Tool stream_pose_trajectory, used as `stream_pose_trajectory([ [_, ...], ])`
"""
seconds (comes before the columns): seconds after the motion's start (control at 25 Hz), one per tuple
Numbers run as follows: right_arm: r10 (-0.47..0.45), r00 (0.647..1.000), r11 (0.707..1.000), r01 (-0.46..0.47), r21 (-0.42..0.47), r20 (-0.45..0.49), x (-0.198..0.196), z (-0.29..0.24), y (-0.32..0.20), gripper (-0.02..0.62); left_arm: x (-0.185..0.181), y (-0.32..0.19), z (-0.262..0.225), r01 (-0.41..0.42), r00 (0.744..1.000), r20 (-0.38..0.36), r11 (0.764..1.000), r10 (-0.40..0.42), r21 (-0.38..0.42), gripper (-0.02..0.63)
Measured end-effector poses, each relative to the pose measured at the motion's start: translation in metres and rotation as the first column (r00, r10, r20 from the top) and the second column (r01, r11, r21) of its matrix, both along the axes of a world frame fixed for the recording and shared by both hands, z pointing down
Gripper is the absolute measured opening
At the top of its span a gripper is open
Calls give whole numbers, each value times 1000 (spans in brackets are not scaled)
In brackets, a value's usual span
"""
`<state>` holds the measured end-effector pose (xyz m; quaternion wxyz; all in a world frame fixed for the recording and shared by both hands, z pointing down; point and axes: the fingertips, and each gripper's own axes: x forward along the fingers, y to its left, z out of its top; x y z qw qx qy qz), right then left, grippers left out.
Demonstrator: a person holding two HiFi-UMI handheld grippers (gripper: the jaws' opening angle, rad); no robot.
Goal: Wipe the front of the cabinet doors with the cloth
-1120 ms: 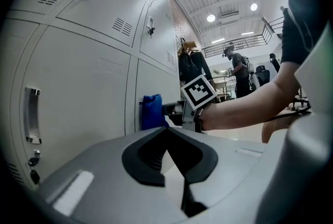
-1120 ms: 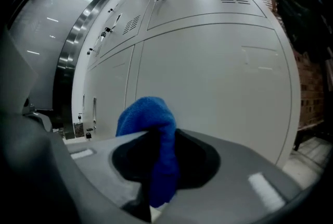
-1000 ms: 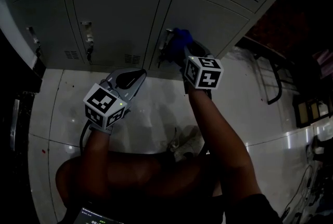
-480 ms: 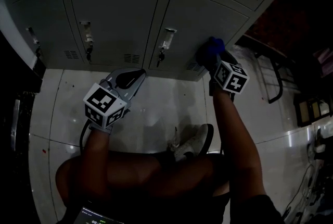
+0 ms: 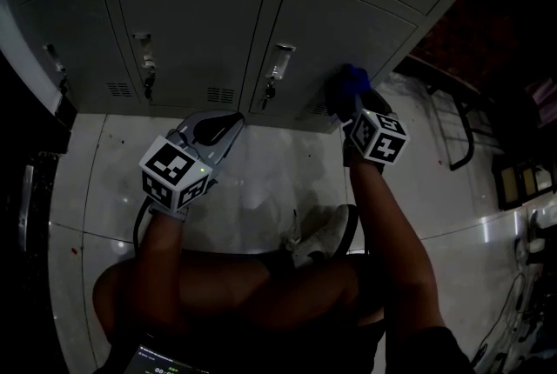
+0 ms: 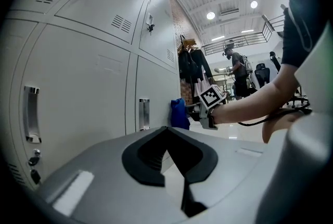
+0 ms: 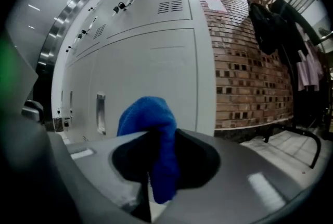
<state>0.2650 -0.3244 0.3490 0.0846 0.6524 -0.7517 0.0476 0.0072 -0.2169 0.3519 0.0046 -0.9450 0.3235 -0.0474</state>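
Grey metal cabinet doors (image 5: 191, 24) fill the top of the head view. My right gripper (image 5: 350, 101) is shut on a blue cloth (image 5: 350, 81), and the cloth is pressed against the lower right part of the right-hand door (image 5: 357, 24), right of its handle (image 5: 278, 63). In the right gripper view the cloth (image 7: 148, 119) bulges out of the shut jaws (image 7: 153, 137) in front of the door (image 7: 156, 61). My left gripper (image 5: 231, 122) hangs shut and empty below the middle door, off the surface. From the left gripper view (image 6: 167, 132) the cloth (image 6: 179, 113) shows against the door.
The glossy white floor (image 5: 261, 181) lies below the cabinets. My shoe (image 5: 318, 237) is on the floor between the arms. A black metal frame (image 5: 457, 129) stands at the right. A brick wall (image 7: 250, 61) and hanging coats (image 7: 281, 25) are right of the cabinets. A person (image 6: 239, 69) stands far back.
My right gripper swept the cloth rightward from the door's handle to the door's lower right, then came back slightly left. The left gripper stayed still.
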Motion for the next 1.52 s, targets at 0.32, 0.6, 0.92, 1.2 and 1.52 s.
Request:
stream_pose_trajectory([
  [0.32,-171,985,984,172,-42,25,-105,42,2,77,-3,1,-5,10,1000,-17,1000,-10,6,0],
  [0.6,-248,969,969,248,-22,-15,-162,60,-14,77,-5,-2,-9,11,999,-33,1000,-10,10,0],
  [0.92,-241,970,970,240,-27,-43,-148,66,-23,77,-3,-3,-5,6,1000,-24,1000,-6,11,0],
  [1.2,-149,988,987,148,-63,-25,-96,75,-21,77,-3,-2,-6,5,1000,-26,1000,-4,11,0],
  [1.52,10,1000,996,-11,-85,-9,-19,82,-17,77,-2,-1,-5,2,1000,-21,1000,-2,7,0],
])
